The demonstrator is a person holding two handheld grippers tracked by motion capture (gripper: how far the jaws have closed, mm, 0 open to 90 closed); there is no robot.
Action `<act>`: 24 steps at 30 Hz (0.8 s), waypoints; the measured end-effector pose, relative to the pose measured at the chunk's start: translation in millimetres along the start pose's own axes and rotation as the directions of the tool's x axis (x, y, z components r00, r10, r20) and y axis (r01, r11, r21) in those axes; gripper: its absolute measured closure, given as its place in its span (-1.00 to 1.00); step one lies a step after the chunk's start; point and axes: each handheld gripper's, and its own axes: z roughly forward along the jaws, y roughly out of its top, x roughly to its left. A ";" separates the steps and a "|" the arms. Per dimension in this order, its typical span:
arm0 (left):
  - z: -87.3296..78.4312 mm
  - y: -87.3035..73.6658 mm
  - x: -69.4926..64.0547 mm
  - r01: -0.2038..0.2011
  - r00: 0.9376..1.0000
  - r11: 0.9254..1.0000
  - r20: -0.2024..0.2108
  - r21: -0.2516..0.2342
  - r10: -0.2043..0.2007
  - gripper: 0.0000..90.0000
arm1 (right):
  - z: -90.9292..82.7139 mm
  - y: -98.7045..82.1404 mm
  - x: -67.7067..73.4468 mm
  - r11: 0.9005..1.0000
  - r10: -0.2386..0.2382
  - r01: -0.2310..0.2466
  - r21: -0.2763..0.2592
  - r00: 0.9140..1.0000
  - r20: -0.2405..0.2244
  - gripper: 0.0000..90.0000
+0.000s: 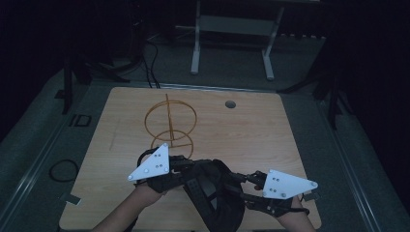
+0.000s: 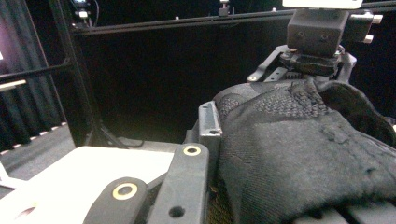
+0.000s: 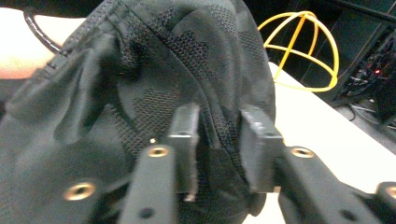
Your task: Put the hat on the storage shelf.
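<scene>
A black cap (image 1: 212, 193) hangs between two grippers above the near edge of the wooden table (image 1: 251, 130). The left gripper (image 1: 186, 169) is clamped on the cap's fabric; the right gripper (image 3: 217, 140) stands slightly parted with fabric between its jaws. A yellow wire stand (image 1: 169, 126) sits behind.

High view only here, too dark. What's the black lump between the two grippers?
Observer: A black cap of mesh fabric, clear in the right gripper view.
Operator: Left side gripping it?
Observer: Yes. The left gripper is shut on the cloth, which covers one of its fingers.
Operator: And the right?
Observer: A fold of the cap lies between the fingers of the right gripper. I cannot tell whether they pinch it.
</scene>
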 end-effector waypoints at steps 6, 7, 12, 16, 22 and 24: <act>0.0 -1.4 2.2 0.013 1.000 1.000 -0.008 0.014 -0.013 0.99 | -2.2 -1.6 -2.9 1.000 0.016 -0.015 -0.019 1.000 0.026 0.94; -0.4 -1.6 2.9 0.011 1.000 1.000 -0.013 0.019 -0.011 0.99 | -3.3 -1.6 -3.6 0.999 0.020 -0.020 -0.025 0.999 0.030 0.94; -0.6 -1.4 3.7 0.012 0.998 0.998 -0.059 0.060 -0.009 0.77 | -10.1 0.3 -7.7 0.998 0.040 -0.038 -0.046 0.998 0.048 0.95; -5.2 -2.7 4.2 0.004 0.996 0.996 -0.085 0.084 0.003 0.41 | -19.8 -0.3 -13.2 0.996 0.059 -0.054 -0.071 0.995 0.080 0.95; -15.7 -7.9 5.6 0.025 0.992 0.994 -0.126 0.103 -0.012 0.21 | -28.3 2.0 -21.4 0.995 0.072 -0.061 -0.085 0.988 0.135 0.95; -20.3 -9.7 5.3 0.025 0.990 0.994 -0.138 0.108 -0.010 0.20 | -30.2 3.3 -24.6 0.993 0.080 -0.067 -0.093 0.985 0.155 0.95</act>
